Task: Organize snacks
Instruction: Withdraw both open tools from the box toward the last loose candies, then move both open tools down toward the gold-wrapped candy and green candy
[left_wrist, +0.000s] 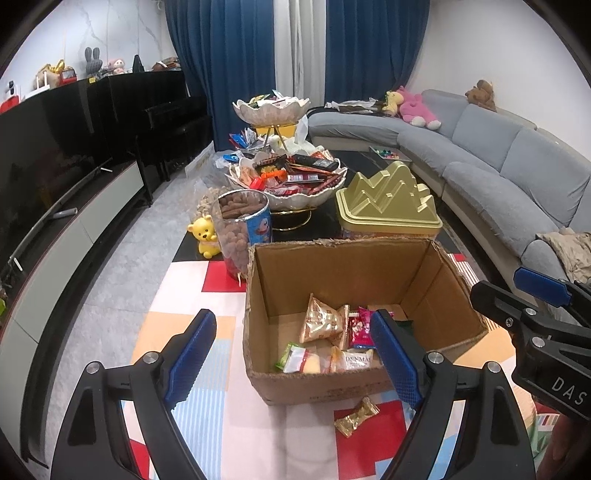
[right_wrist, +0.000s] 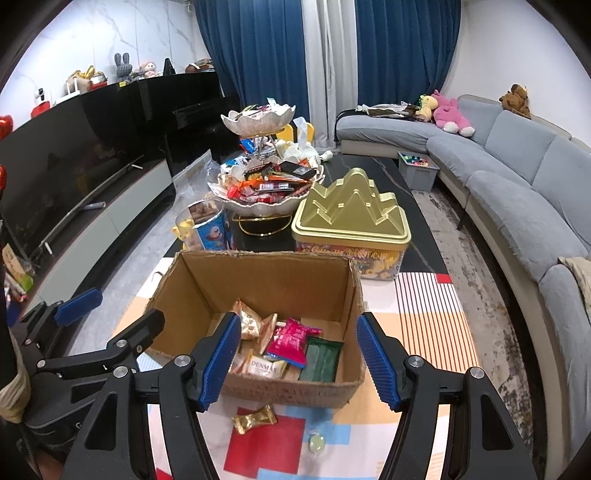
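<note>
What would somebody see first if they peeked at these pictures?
Probably the open cardboard box in the middle of the colourful mat, with snack packets lying in its bottom. Right behind it stands a shiny gold mountain-shaped tin, beside a white tiered bowl heaped with sweets. A gold-wrapped candy lies on the mat before the box.

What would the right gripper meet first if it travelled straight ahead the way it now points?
Probably the near wall of the cardboard box, or the snack packets just inside if it clears the rim; depth is unclear. The right gripper has its jaws open and empty.
</note>
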